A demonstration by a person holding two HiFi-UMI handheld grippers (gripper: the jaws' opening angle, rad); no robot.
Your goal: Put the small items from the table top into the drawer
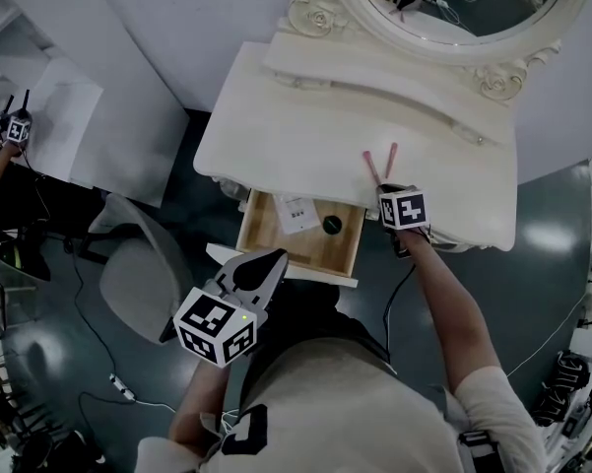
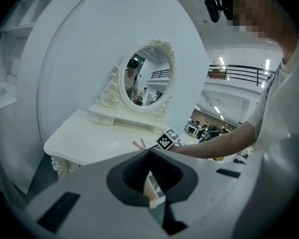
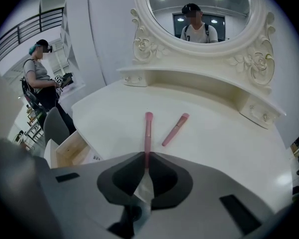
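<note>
Overhead, in the head view, the marker cube of the right hand-held gripper [image 1: 388, 189] covers its jaws, so the grip cannot be read there. The right gripper view settles it: the jaws are clenched on the near end of a pink brush [image 3: 148, 128], which lies flat on the table [image 3: 214, 148]. The second pink brush [image 3: 175, 129] lies just beside it, at an angle and untouched.

The left hand-held gripper [image 2: 149, 152] has its jaw tips together with nothing between them. It hovers at the front of the open drawer [image 1: 268, 233], below the table edge.

Only the head view shows the drawer contents: a white packet [image 1: 297, 213] and a small dark round item [image 1: 332, 226], whose kind cannot be made out. In the right gripper view the drawer is cut off at the left edge.
</note>
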